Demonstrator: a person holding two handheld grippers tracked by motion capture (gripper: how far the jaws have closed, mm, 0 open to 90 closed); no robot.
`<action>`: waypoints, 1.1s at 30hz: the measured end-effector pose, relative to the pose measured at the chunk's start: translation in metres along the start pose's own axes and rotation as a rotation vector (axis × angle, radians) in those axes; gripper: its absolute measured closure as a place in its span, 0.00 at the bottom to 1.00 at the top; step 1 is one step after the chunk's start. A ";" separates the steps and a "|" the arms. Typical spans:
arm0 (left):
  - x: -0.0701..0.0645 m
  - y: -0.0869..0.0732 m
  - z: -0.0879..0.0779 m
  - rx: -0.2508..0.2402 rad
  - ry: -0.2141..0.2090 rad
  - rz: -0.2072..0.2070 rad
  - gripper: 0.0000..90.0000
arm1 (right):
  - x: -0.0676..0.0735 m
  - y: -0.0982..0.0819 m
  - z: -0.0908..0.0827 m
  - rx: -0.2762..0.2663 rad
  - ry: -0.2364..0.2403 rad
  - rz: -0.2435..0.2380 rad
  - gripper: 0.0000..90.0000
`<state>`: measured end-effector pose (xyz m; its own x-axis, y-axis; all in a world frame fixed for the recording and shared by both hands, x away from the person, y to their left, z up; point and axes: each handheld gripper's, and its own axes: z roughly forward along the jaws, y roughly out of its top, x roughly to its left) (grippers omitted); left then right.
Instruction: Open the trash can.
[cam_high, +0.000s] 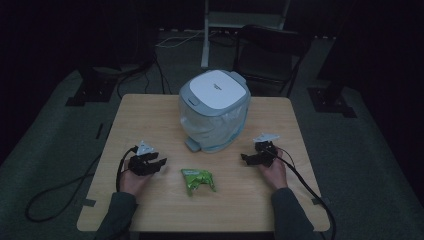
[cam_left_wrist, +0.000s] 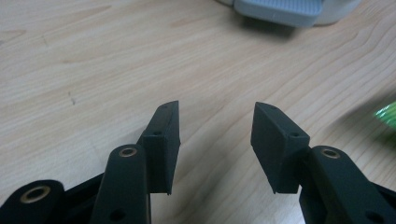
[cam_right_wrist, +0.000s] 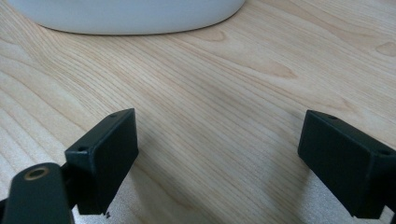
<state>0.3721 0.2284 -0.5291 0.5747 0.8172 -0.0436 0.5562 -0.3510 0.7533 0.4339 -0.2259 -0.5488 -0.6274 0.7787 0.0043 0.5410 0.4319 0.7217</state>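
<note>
A small grey-and-white pedal bin (cam_high: 214, 109) with a plastic liner stands at the middle of the wooden table (cam_high: 150, 115), lid down. A crumpled green wrapper (cam_high: 198, 180) lies in front of it, between the two hands. My left gripper (cam_high: 159, 163) rests low on the table left of the wrapper, open, nothing between its jaws; its own view shows the bin's pedal (cam_left_wrist: 280, 11) ahead and a sliver of the wrapper (cam_left_wrist: 387, 114) at the right edge. My right gripper (cam_high: 246, 158) sits right of the wrapper, open wide and empty, pointed toward the bin's base (cam_right_wrist: 126, 16).
A dark folding chair (cam_high: 270, 50) and a white stand post (cam_high: 206, 35) are behind the table. Black cables trail off the table's left edge (cam_high: 75, 185) and right front corner (cam_high: 312, 192). Dim floor surrounds the table.
</note>
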 end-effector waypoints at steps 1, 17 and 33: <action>0.000 0.002 0.001 -0.004 -0.005 0.000 0.59 | 0.000 0.000 0.000 0.000 0.000 0.000 0.13; -0.007 0.035 0.014 -0.032 -0.070 0.045 0.63 | 0.003 -0.003 -0.004 -0.018 -0.012 0.017 0.22; -0.015 0.055 0.030 -0.036 -0.093 0.060 0.78 | 0.003 -0.003 -0.004 -0.018 -0.013 0.015 0.22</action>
<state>0.4117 0.1832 -0.5067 0.6609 0.7483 -0.0570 0.4977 -0.3801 0.7796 0.4280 -0.2267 -0.5483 -0.6118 0.7910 0.0059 0.5401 0.4123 0.7336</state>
